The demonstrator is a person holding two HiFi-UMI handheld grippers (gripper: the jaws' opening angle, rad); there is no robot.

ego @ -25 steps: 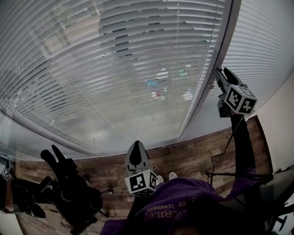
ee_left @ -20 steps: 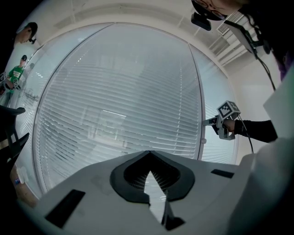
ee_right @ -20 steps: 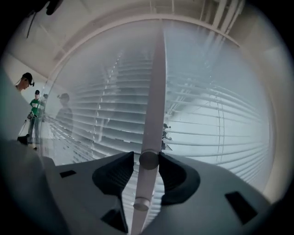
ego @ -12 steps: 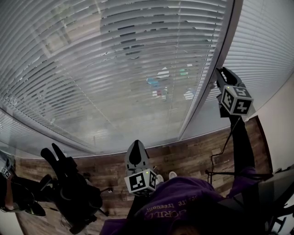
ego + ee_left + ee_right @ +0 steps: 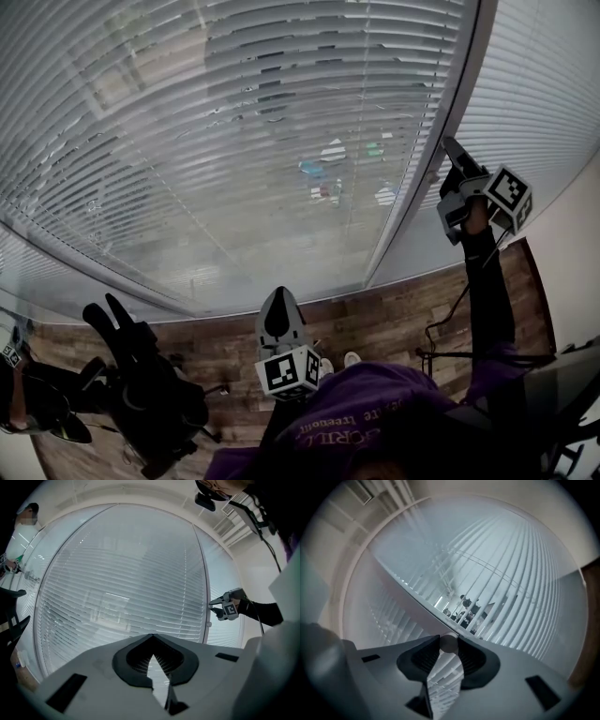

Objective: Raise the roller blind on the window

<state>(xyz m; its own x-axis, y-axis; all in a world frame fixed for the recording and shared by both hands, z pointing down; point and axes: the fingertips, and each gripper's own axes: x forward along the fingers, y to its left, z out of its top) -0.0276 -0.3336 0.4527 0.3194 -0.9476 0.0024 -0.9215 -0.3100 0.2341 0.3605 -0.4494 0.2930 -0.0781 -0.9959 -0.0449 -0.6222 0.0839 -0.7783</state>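
A: Fingers (image 5: 472, 656) of the right gripper (image 5: 449, 641) have just been closing. On what?
B: Big blind (image 5: 234, 141) hangs down, far. Frame (image 5: 410, 202) right of it. Left gripper (image 5: 279, 295) near, pressed together. Little knob (image 5: 449, 645) on that frame, pinched

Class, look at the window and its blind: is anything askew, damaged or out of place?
Nothing stands out. The slats of the blind lie even and parallel, none visibly bent. The right gripper, its jaws just closed, clamps a small round knob on the window frame.
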